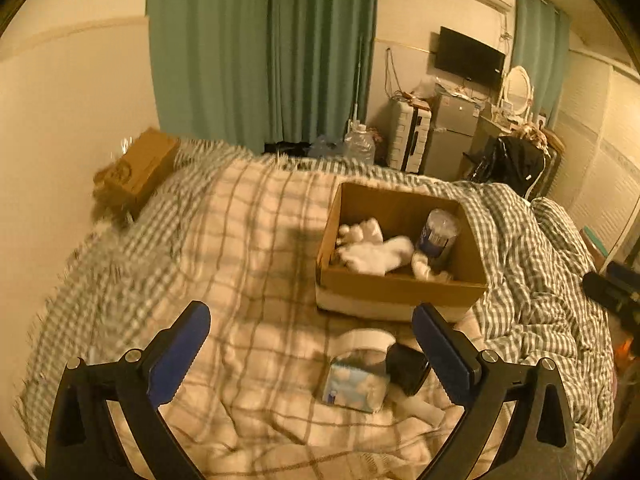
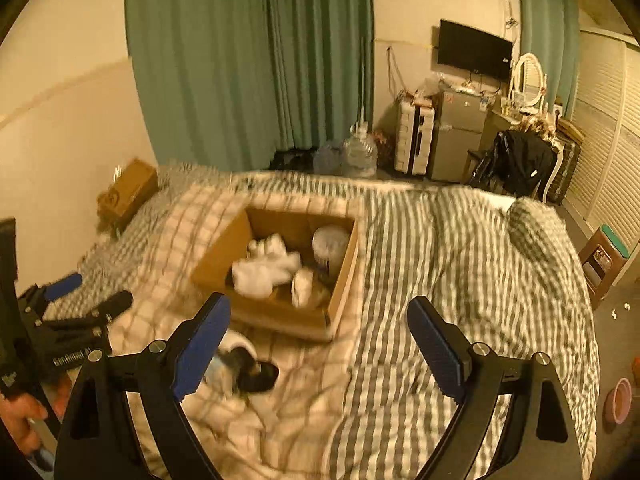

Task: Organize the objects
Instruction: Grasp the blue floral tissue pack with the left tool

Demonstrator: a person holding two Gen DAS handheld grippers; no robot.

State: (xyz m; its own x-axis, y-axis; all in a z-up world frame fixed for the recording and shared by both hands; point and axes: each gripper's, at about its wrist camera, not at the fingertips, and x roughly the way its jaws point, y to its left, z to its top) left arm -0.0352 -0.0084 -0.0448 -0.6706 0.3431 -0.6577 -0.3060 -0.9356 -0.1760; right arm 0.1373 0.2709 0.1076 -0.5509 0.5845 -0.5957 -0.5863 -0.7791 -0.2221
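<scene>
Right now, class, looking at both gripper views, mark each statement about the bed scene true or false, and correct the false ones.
1. The cardboard box on the bed is open. True.
2. The left gripper holds a sock. False: it is open, with nothing gripped.
3. White socks lie inside the box. True.
4. The tissue pack is inside the box. False: it lies on the blanket in front of it.
5. The curtains are red. False: green.

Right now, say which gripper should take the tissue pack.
Left. The tissue pack lies between the open left gripper fingers; the right gripper is aimed past it, at the box.
</scene>
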